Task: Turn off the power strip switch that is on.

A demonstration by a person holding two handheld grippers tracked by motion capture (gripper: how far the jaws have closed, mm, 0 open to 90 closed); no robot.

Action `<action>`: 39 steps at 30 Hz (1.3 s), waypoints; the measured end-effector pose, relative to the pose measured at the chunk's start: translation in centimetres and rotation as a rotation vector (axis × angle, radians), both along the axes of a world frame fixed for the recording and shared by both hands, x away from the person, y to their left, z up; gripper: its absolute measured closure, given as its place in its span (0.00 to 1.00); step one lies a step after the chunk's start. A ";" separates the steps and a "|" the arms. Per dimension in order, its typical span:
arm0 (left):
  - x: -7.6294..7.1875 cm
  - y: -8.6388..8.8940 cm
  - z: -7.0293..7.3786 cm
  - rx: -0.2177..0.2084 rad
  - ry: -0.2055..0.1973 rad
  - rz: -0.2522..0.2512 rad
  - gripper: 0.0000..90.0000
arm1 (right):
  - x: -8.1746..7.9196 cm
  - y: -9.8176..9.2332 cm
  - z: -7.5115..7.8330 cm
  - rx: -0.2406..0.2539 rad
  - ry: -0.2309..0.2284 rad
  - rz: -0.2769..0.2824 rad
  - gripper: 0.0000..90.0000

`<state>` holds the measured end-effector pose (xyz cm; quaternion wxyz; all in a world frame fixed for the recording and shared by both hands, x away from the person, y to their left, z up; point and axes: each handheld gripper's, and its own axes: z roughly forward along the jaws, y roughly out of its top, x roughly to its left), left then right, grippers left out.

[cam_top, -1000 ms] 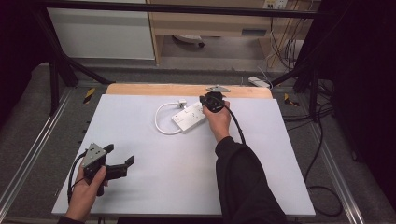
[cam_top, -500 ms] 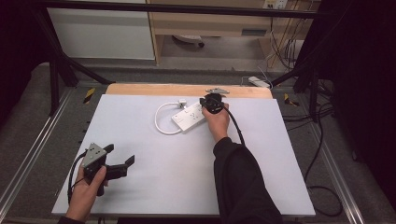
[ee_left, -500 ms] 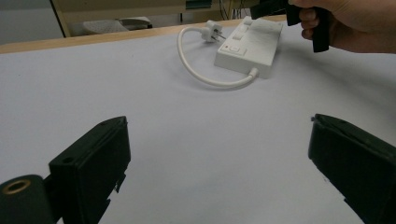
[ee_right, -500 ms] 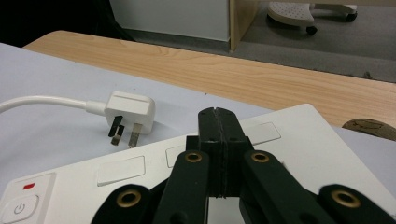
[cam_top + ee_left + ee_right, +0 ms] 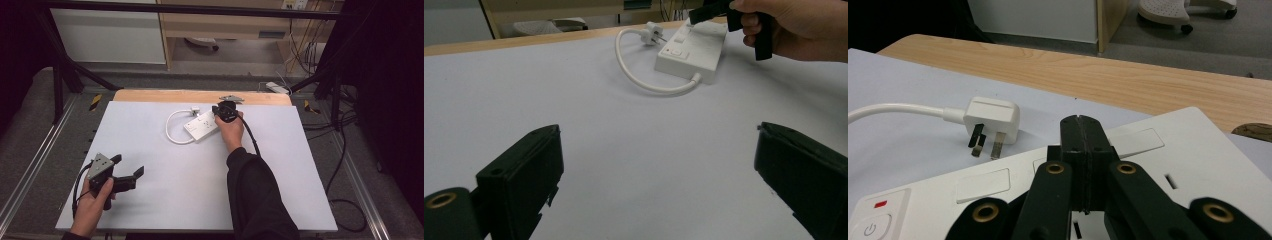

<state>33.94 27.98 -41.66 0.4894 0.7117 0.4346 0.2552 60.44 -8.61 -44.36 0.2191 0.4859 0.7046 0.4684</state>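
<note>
A white power strip lies at the far middle of the white table, its short cable looping left to a white three-pin plug. My right gripper is shut, and its joined tips sit just over the strip's top face, pointing toward the plug. Whether the tips touch the strip is unclear. Near the front left corner, my left gripper stands wide open with nothing between its jaws. It faces the strip and the right gripper.
A wooden strip runs along the table's far edge. Metal frame rails flank the table. Black cables trail over the floor on the right, where another power strip lies. A white cabinet stands behind.
</note>
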 end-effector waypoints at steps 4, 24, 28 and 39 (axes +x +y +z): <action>0.0 -0.1 0.0 -0.003 -0.001 -0.002 0.06 | 0.1 0.1 -0.4 -0.014 0.006 -0.002 1.00; -0.1 -0.1 0.0 -0.004 -0.001 -0.003 0.06 | 0.3 0.2 -0.6 -0.040 -0.009 0.027 1.00; -0.1 0.0 0.0 -0.003 -0.001 -0.003 0.06 | 0.4 0.8 -0.6 -0.064 -0.012 0.048 1.00; -0.1 -0.1 0.0 -0.001 0.001 -0.009 0.06 | 0.5 0.6 -0.5 -0.063 -0.007 0.039 1.00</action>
